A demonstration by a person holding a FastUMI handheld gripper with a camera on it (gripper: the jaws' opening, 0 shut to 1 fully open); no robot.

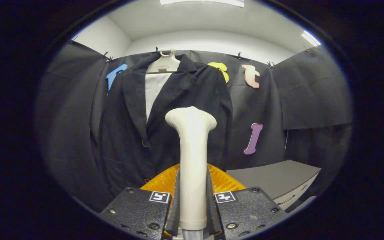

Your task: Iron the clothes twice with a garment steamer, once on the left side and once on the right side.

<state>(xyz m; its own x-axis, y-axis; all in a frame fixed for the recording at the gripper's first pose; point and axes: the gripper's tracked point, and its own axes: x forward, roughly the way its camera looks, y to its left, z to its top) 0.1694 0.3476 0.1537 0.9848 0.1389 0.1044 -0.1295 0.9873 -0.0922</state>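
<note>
While the claw [193, 213] is clamped on the garment steamer [192, 156], both fingers press the sides of its pale handle low down, and the flared head stands upright just ahead of them, in front of the jacket's right front panel.

Handling, judged: steamer body is hard smooth plastic, rigid, likely slick under the pads; it rises far above the grip point, so it may tend to tip or twist. Low hold on the narrow handle looks sound; weight cannot be told.

Jacket [165, 126]: dark, soft cloth, hung on a pale hanger [163, 63] against the booth wall, far from the claw. White lining shows between the lapels. One button near the left of the steamer. Fabric will yield and swing if pushed, so light contact is advised.

Orange ribbed thing [223, 181] sits just beyond the fingers, behind the handle; possibly a basket or stand, contents not visible.

Grey table [278, 180] lies to the right, near.

Whether either pass is done: cannot tell.
</note>
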